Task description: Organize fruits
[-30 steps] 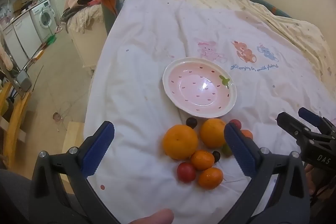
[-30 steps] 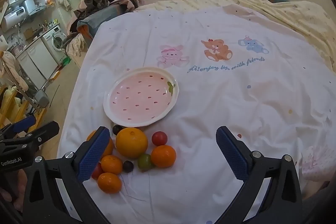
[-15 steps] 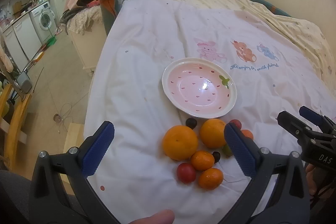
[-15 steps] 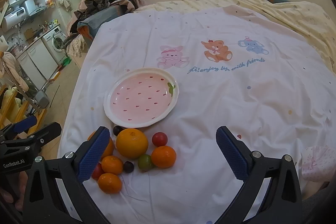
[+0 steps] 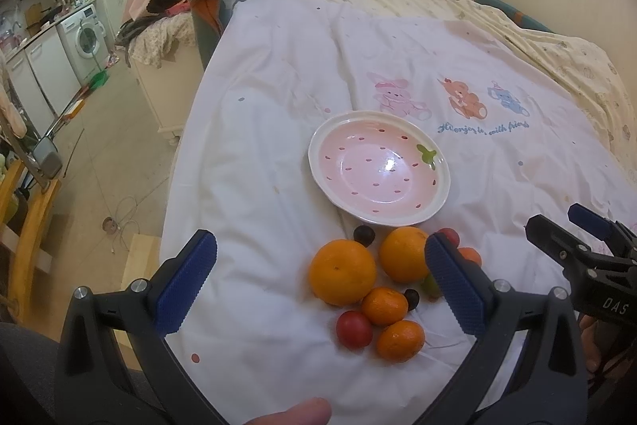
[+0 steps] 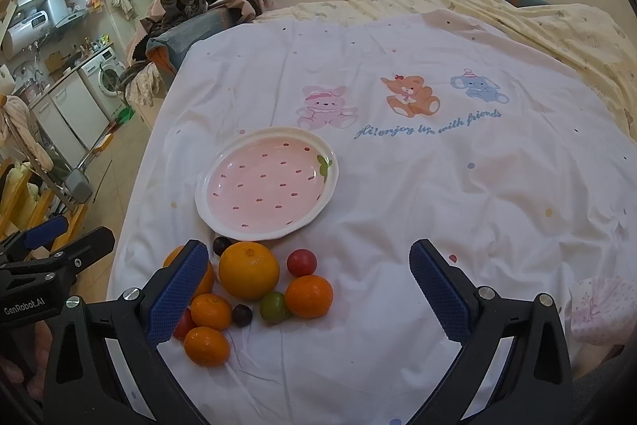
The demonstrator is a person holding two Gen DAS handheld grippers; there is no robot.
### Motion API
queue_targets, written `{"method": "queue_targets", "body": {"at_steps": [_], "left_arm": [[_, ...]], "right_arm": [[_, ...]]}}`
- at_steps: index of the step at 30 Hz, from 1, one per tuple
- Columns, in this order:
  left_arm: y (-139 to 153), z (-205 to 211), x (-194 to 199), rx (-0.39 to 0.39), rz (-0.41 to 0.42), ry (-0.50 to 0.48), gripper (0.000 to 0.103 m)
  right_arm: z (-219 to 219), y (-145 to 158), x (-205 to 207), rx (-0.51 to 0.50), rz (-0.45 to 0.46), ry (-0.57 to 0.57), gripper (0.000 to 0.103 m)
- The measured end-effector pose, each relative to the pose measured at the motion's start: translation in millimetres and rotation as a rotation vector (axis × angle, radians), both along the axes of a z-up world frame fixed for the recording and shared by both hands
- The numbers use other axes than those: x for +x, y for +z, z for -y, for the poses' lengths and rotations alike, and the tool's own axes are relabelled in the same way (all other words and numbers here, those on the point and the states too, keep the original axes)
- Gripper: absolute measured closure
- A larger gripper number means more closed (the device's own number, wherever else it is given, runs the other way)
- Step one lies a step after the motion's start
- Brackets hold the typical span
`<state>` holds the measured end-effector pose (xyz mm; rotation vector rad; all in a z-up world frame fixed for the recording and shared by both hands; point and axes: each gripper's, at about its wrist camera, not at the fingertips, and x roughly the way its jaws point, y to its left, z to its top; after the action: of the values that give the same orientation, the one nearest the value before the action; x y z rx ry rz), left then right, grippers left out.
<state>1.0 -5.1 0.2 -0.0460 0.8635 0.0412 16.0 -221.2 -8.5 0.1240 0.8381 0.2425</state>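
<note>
Both the left gripper (image 5: 320, 281) and right gripper (image 6: 308, 287) hover spread and empty above the white bed sheet (image 6: 438, 186); the heaped oranges and small fruits (image 6: 249, 275) touch the pink strawberry-patterned ceramic plate (image 6: 266, 184) at its 6 o'clock rim.

Pink strawberry-pattern plate (image 5: 324, 173) empty, flat on sheet, ahead of the fingers. Fruit cluster just below it: two big oranges (image 5: 342, 273) (image 6: 248, 270), three small mandarins (image 6: 308, 296), red cherry tomatoes (image 6: 301, 262), green one (image 6: 273, 306), dark grapes (image 6: 241, 315). In the left wrist view, cluster sits between the fingertips, nearer the right-hand finger.
</note>
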Motion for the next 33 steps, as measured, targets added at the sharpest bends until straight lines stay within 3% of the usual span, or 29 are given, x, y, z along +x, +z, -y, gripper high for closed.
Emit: {"method": "queue_targets", "body": {"at_steps": [33], "left_arm": [[1.1,-0.5,-0.6,0.001,0.002,-0.001,0.000]], "right_arm": [[4.9,2.8,-0.6,-0.008,0.007,-0.007,0.000]]}}
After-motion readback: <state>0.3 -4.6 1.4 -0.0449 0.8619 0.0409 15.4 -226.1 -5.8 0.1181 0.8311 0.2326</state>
